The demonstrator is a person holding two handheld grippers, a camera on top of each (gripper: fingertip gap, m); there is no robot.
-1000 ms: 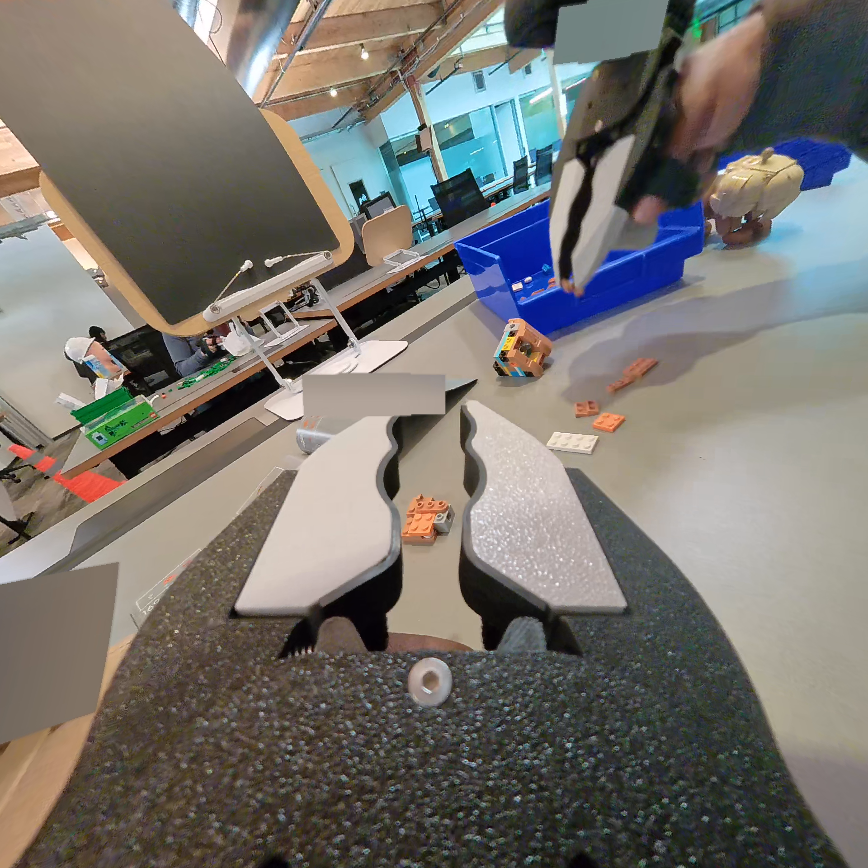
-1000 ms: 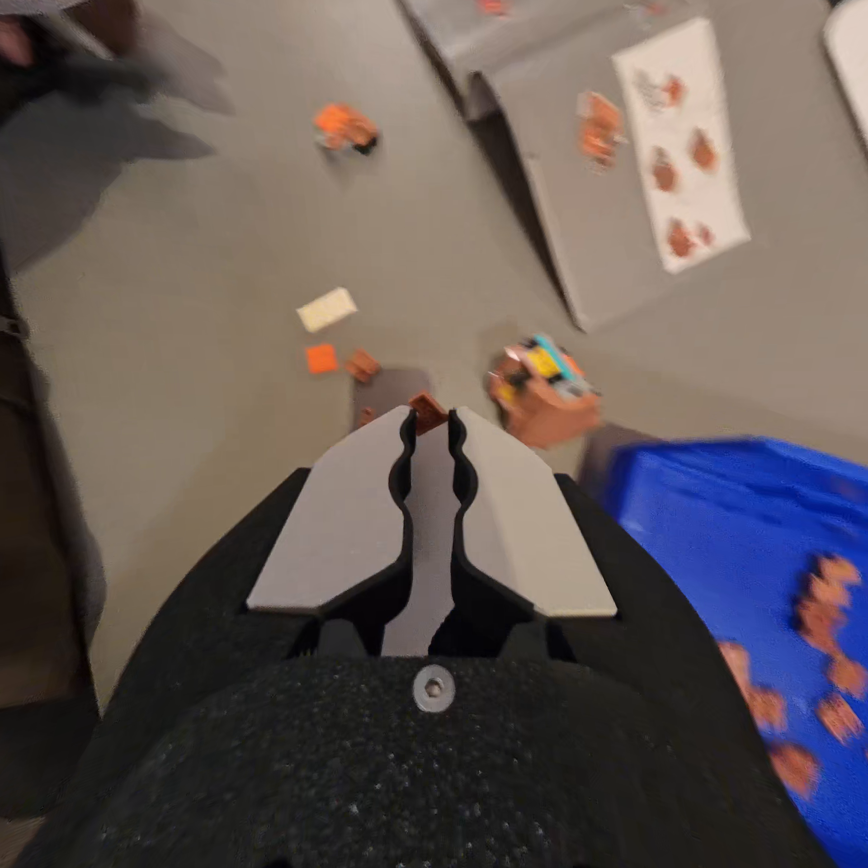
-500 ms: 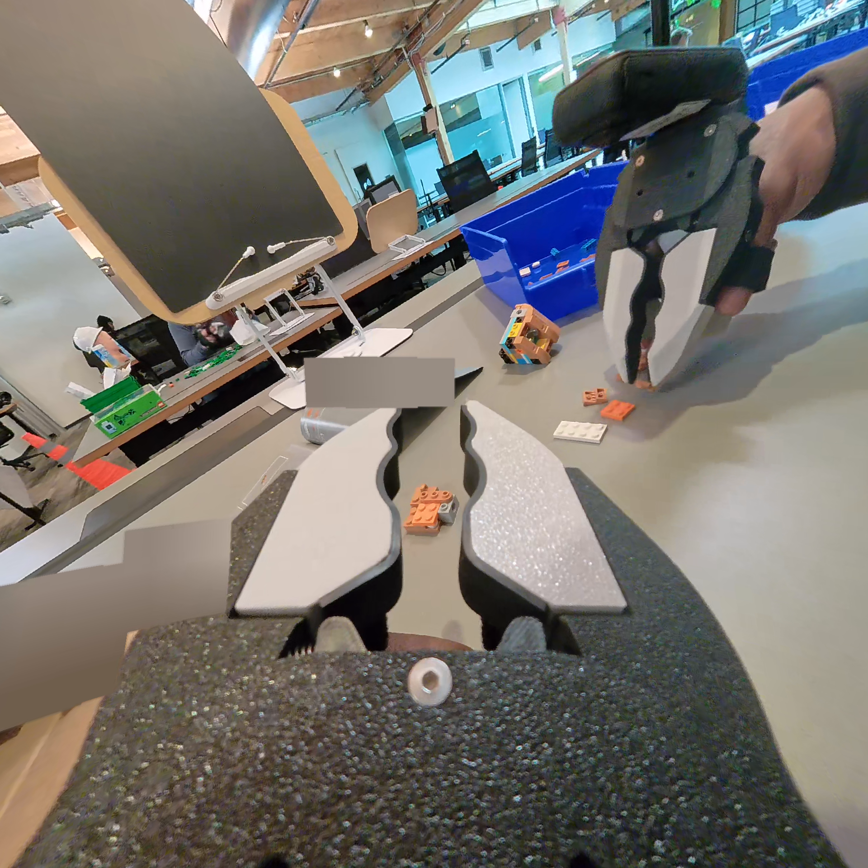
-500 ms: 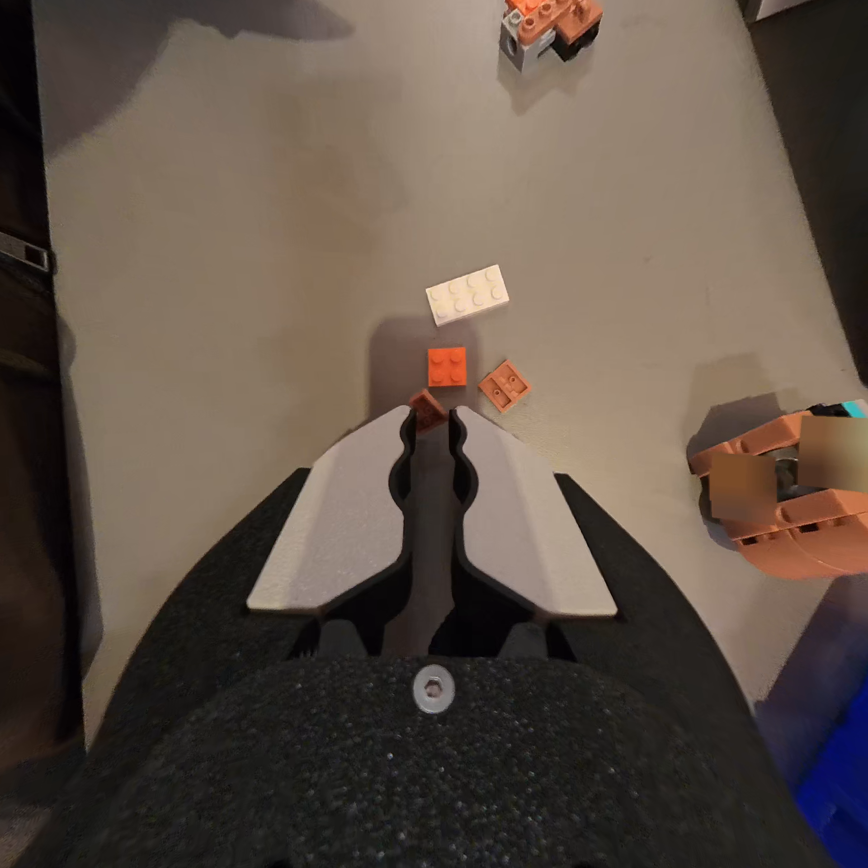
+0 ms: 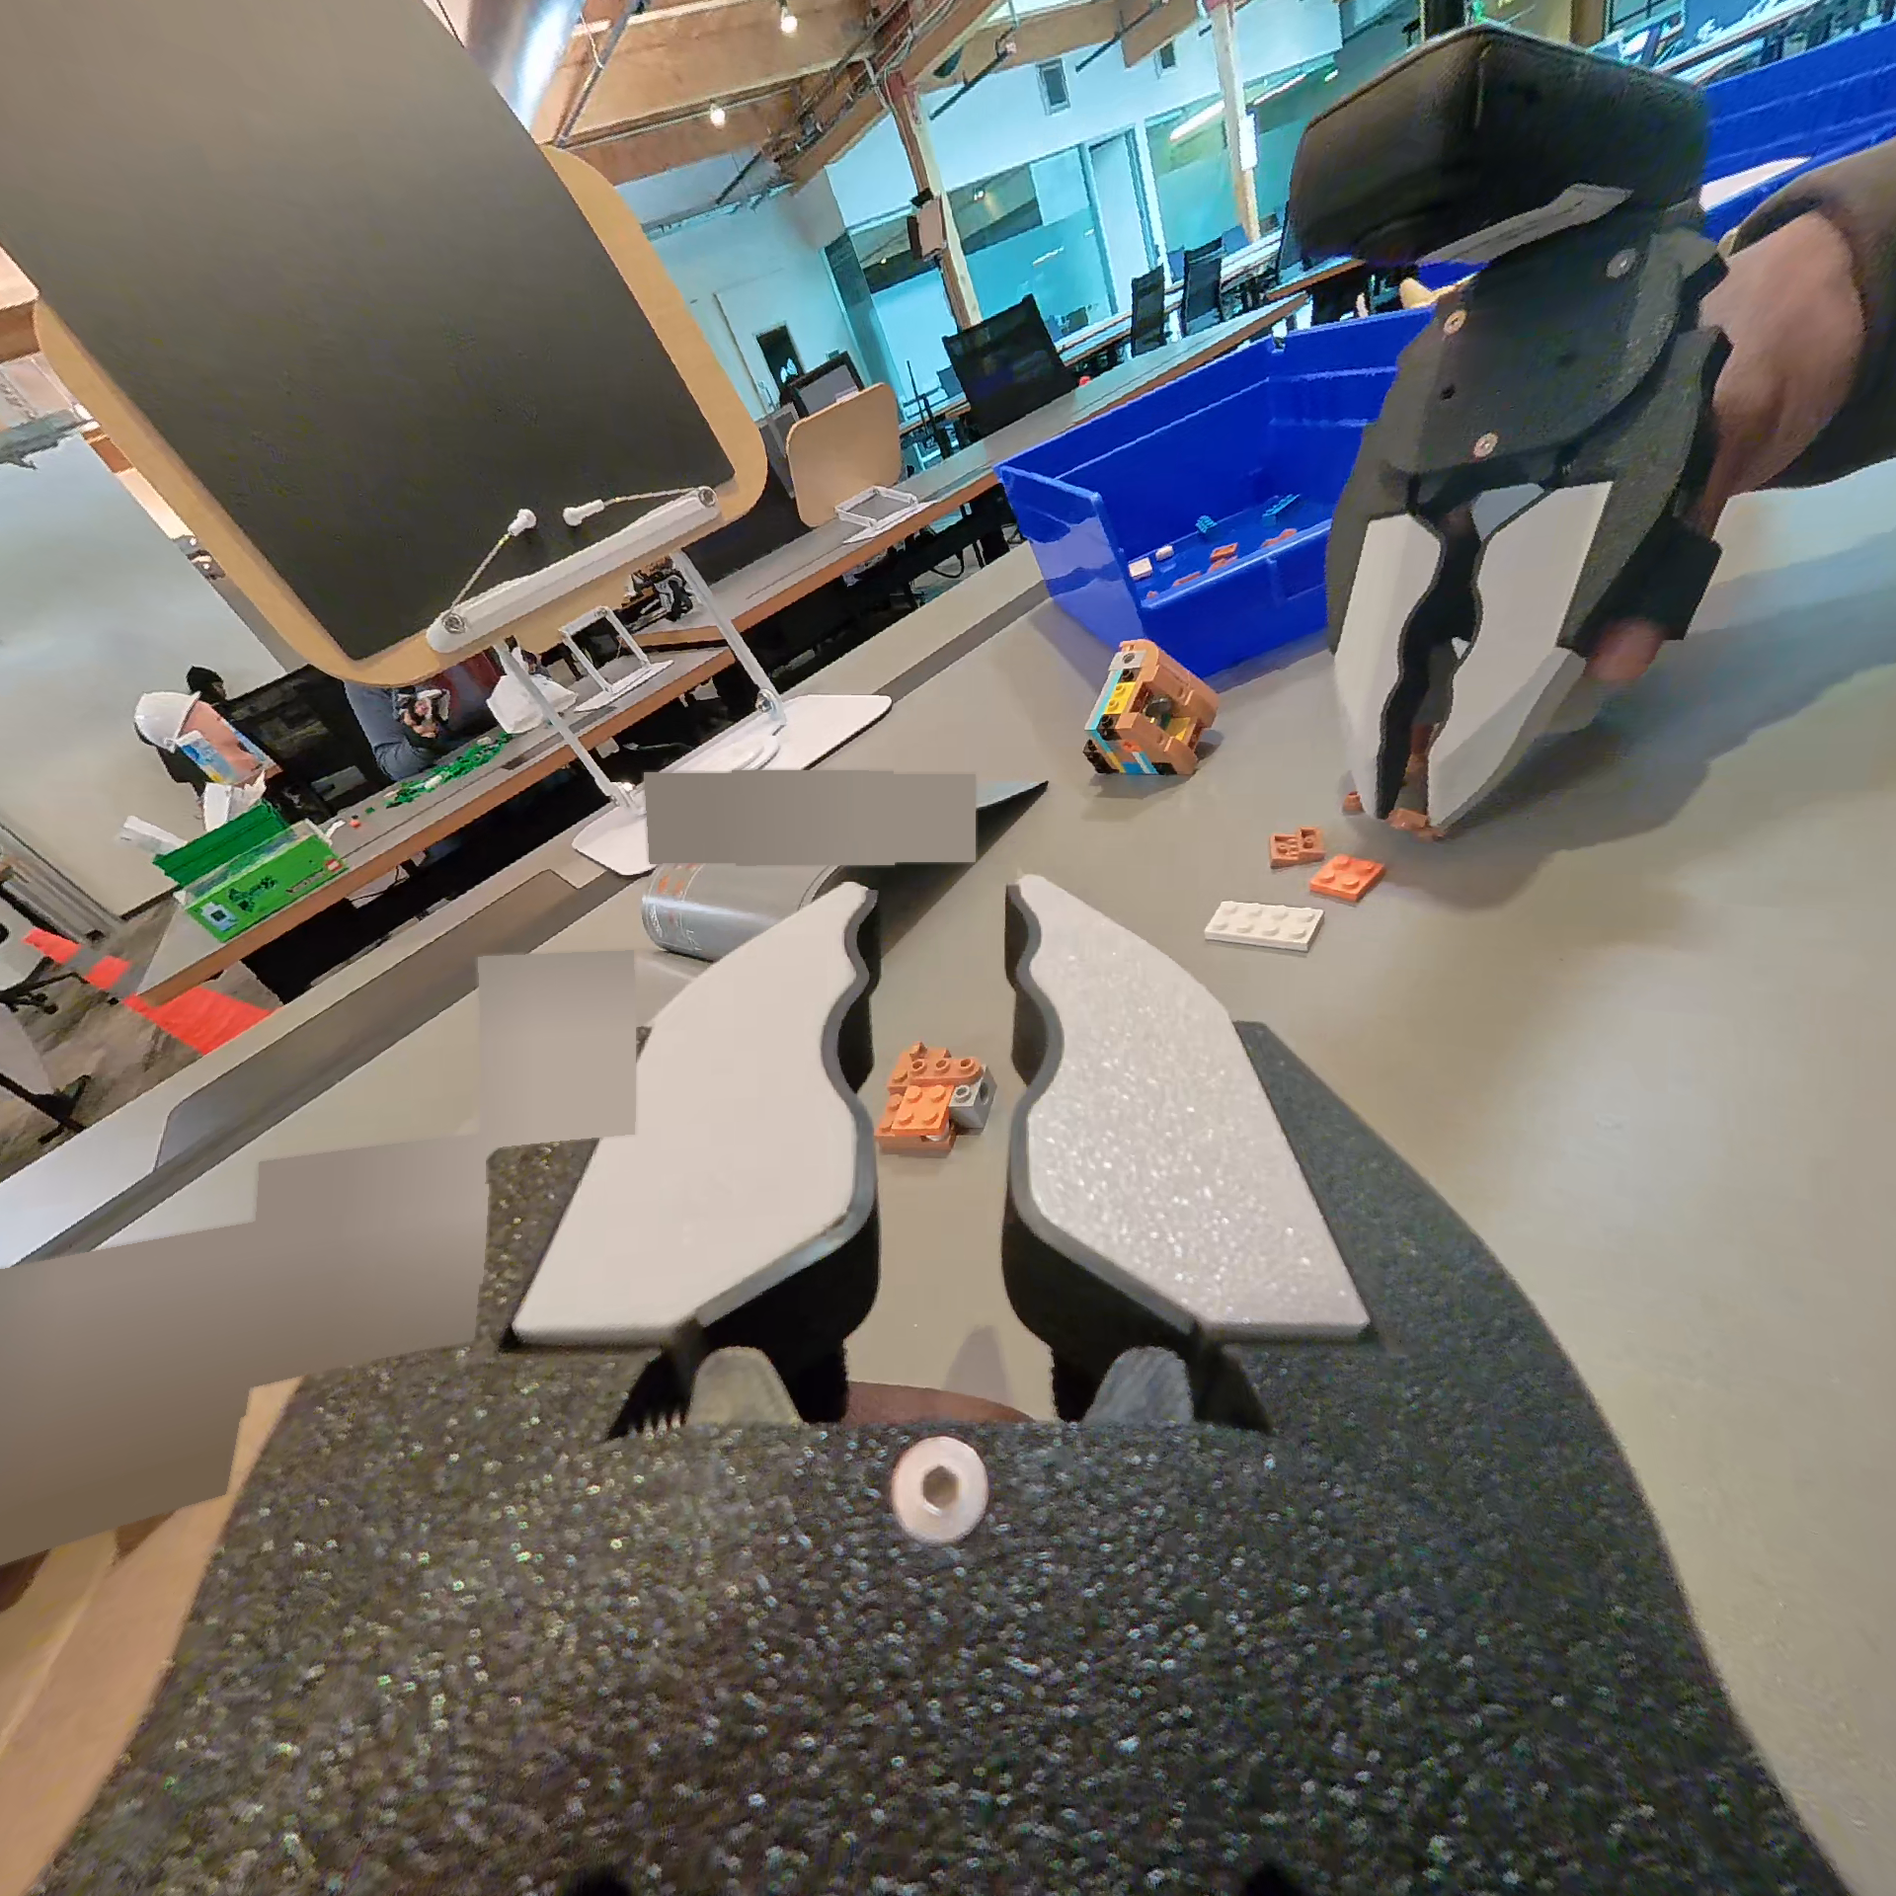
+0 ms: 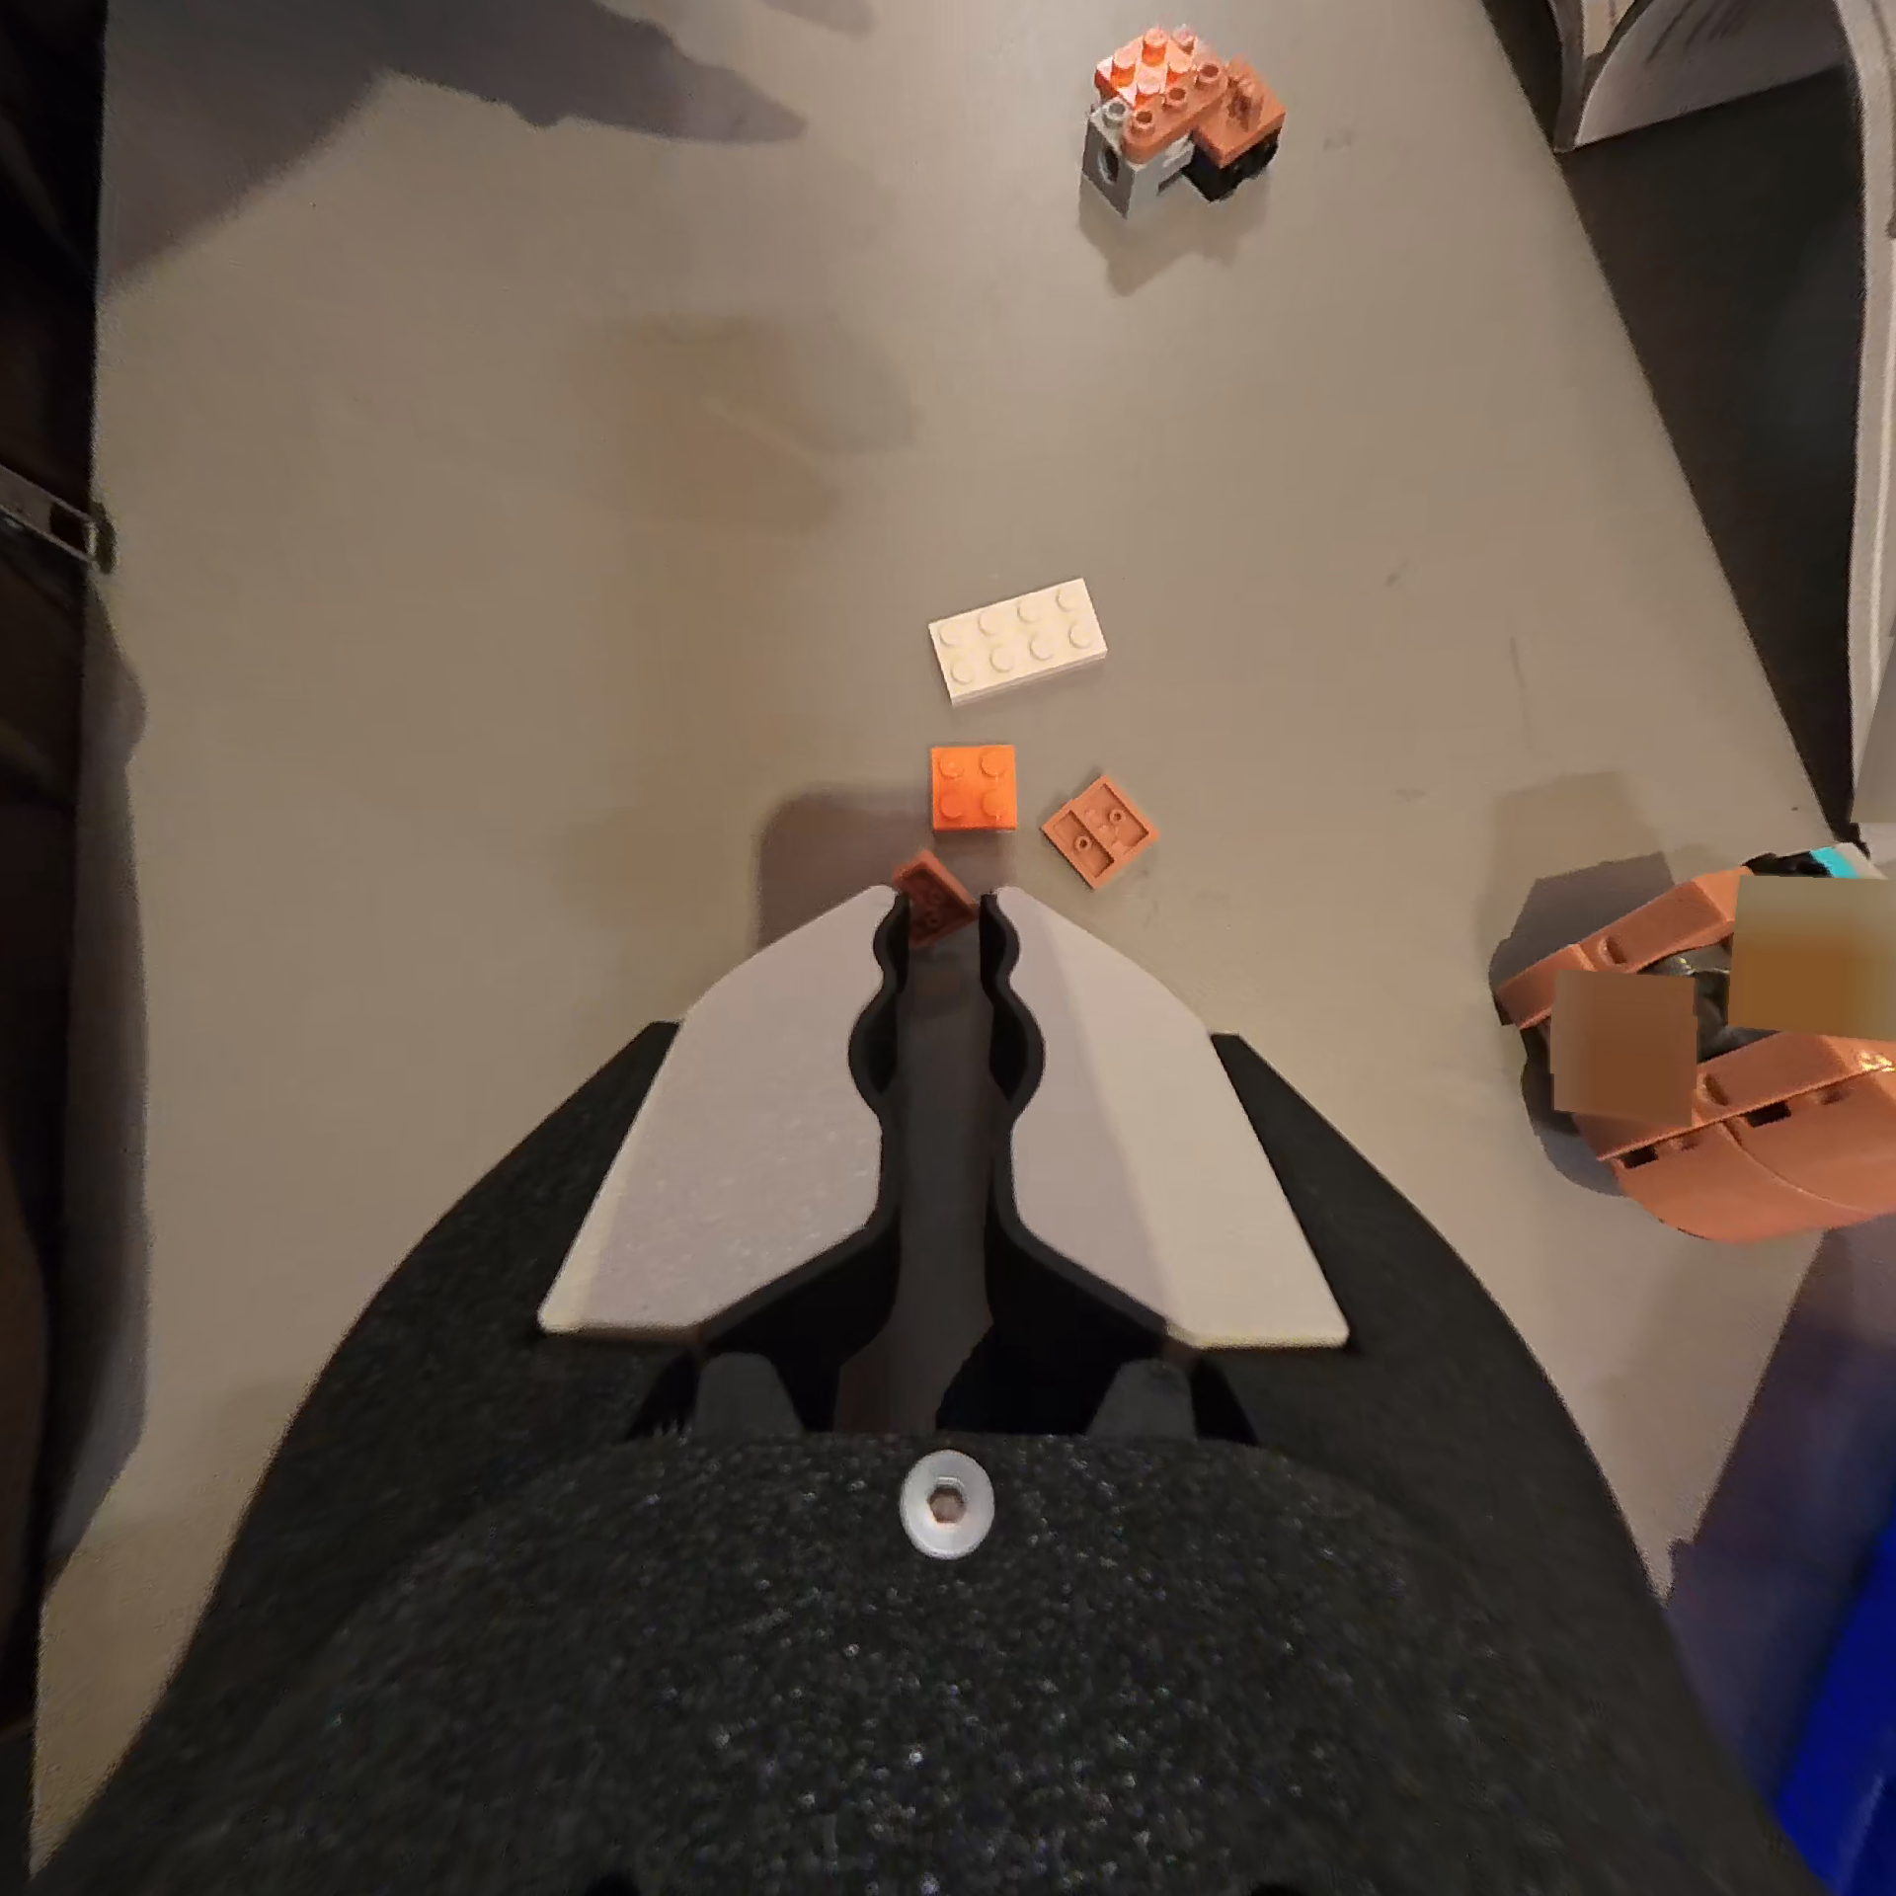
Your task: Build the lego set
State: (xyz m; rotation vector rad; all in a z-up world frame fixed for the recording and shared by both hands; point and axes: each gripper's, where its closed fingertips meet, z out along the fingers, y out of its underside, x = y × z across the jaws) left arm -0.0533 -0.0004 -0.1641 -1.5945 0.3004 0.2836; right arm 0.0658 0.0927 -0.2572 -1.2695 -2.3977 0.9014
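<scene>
pinching a small reddish-brown piece (image 6: 932,908) at its tips, the right gripper (image 6: 939,903) points down at the grey table (image 6: 462,513), jaws narrow on it. just ahead lie an orange plate (image 6: 973,786), a tan plate (image 6: 1099,831) & a white plate (image 6: 1017,638). left gripper (image 5: 942,903) hangs w/ jaws apart, nothing in them, over a small orange sub-build (image 5: 932,1098). blue bin (image 5: 1180,503) sits further back.

A grey desk (image 5: 1539,1180) carries a small orange-and-grey brick cluster (image 5: 932,1100) nearest. Farther right lie a white plate (image 5: 1264,925), an orange plate (image 5: 1347,877) and an upturned brown plate (image 5: 1297,847), close together. Beyond stand a multicoloured block (image 5: 1149,710) and a blue bin (image 5: 1180,513).
</scene>
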